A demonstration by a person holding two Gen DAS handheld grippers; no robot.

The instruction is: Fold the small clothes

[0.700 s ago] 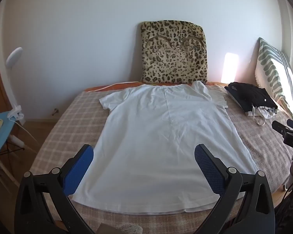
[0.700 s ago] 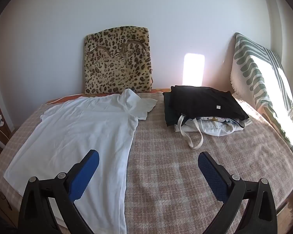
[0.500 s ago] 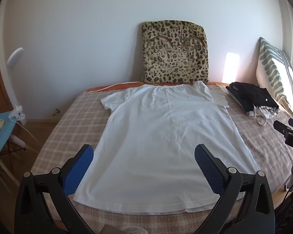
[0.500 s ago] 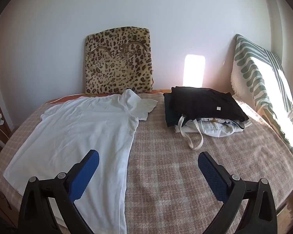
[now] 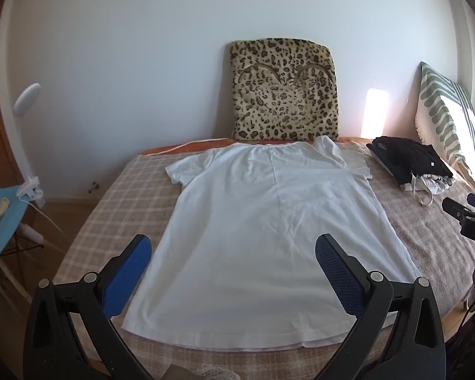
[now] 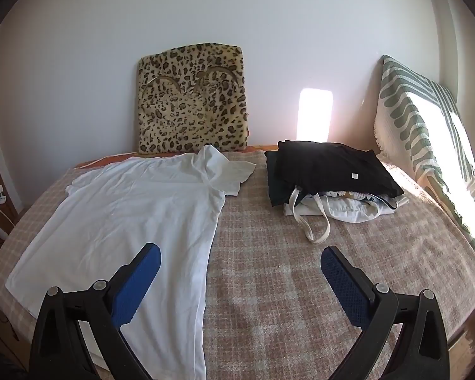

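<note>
A white T-shirt [image 5: 269, 237] is spread flat on the checked bedspread [image 6: 300, 269], unfolded; its right sleeve [image 6: 231, 171] is rumpled. Both the left gripper [image 5: 233, 270] and right gripper [image 6: 240, 274] are held wide, empty. A sleeve or side grasp seems needed next. The pile [image 6: 329, 177] under the black garment is hardly made out

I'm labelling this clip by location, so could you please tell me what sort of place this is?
Most likely a bedroom at home: a white T-shirt lies flat on a bed with a checked blanket, and a leopard-print cushion and striped pillow lean against the walls.
</note>
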